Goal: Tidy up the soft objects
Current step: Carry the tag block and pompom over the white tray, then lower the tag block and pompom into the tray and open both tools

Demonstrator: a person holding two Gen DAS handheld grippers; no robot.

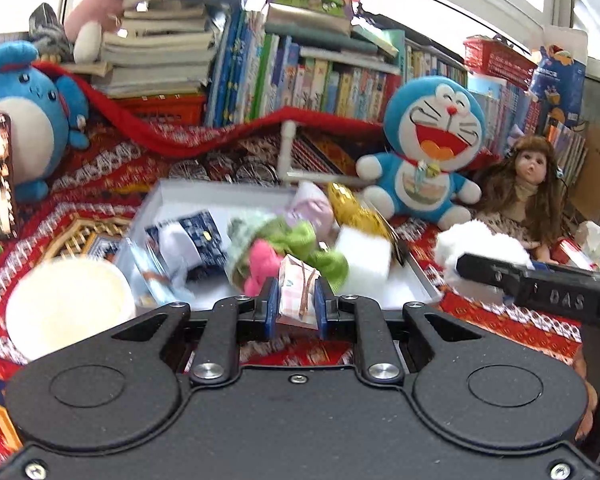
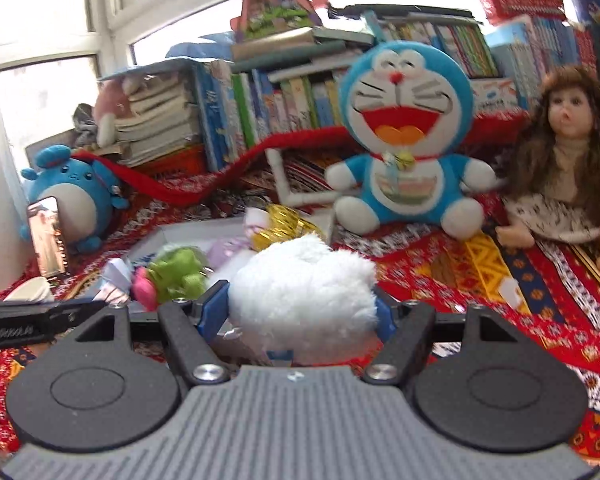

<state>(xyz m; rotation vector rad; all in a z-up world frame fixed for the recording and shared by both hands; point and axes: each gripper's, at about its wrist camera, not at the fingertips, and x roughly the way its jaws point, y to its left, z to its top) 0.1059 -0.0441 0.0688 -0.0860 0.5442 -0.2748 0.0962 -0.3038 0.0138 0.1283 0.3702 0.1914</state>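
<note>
Books line the back under a bright window, above a red patterned cloth (image 1: 100, 216) crowded with toys. A white tray (image 1: 416, 280) sits mid-cloth, already holding a green plush (image 1: 300, 240), a pink piece (image 1: 260, 264), a white block (image 1: 364, 256) and other soft bits.

The left gripper (image 1: 296, 304) has its jaws drawn narrow on a pale folded packet (image 1: 298, 292), raised over the tray's near edge. The right gripper (image 2: 300, 312) holds a white fluffy plush (image 2: 304, 280) between wide jaws; whether the pads press firmly is hard to tell, since the fur hides them.

Risks, as I judge them: the fluffy plush is bulky and springy, so a light grip could let it slip and roll off onto the cloth. The packet is thin and may slide or twist out of the pads. The two grippers are close side by side, so a turn toward the tray could knock them together or sweep the green plush out.

Open room lies to the right, on bare cloth in front of the blue cat toy (image 2: 404, 120) and the doll (image 2: 568, 152). On the left, a cream bowl (image 1: 68, 304) crowds the tray's corner.
</note>
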